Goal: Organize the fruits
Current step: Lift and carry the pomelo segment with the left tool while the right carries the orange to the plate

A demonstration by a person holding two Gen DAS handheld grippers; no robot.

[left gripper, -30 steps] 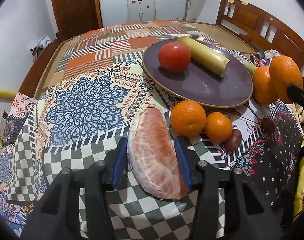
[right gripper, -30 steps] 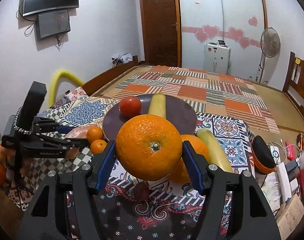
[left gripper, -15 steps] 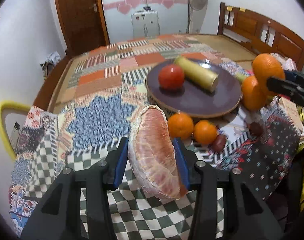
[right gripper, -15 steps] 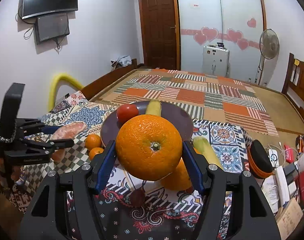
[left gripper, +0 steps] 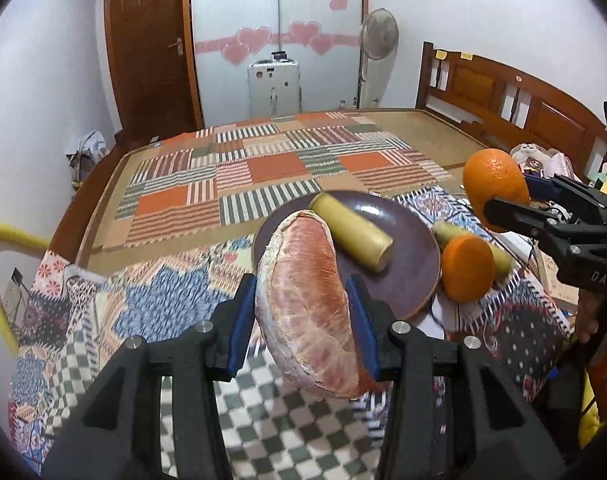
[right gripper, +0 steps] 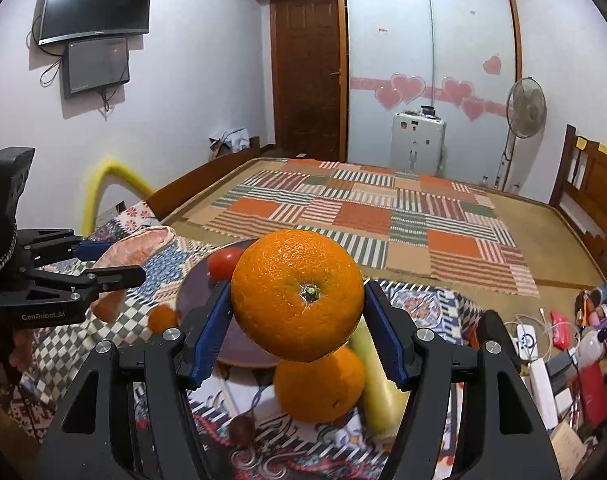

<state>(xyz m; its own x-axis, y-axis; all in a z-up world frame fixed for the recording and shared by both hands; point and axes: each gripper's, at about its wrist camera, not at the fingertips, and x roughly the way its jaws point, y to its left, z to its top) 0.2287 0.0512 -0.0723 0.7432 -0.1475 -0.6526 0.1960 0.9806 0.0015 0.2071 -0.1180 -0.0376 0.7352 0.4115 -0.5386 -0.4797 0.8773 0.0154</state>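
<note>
Left wrist view: the left gripper (left gripper: 301, 310) clamped the pomelo wedge (left gripper: 309, 312), long axis pointing ahead, with the purple plate (left gripper: 407, 276) just beyond it. Right wrist view: the right gripper (right gripper: 297, 316) gripped a large orange (right gripper: 297, 294); the plate lay ahead-left, farther off.

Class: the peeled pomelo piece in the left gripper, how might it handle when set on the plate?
The pomelo piece looks soft and membrane-covered, so a hard squeeze would probably bruise it. Its curved back may rock on the plate. Likely fairly heavy.
</note>
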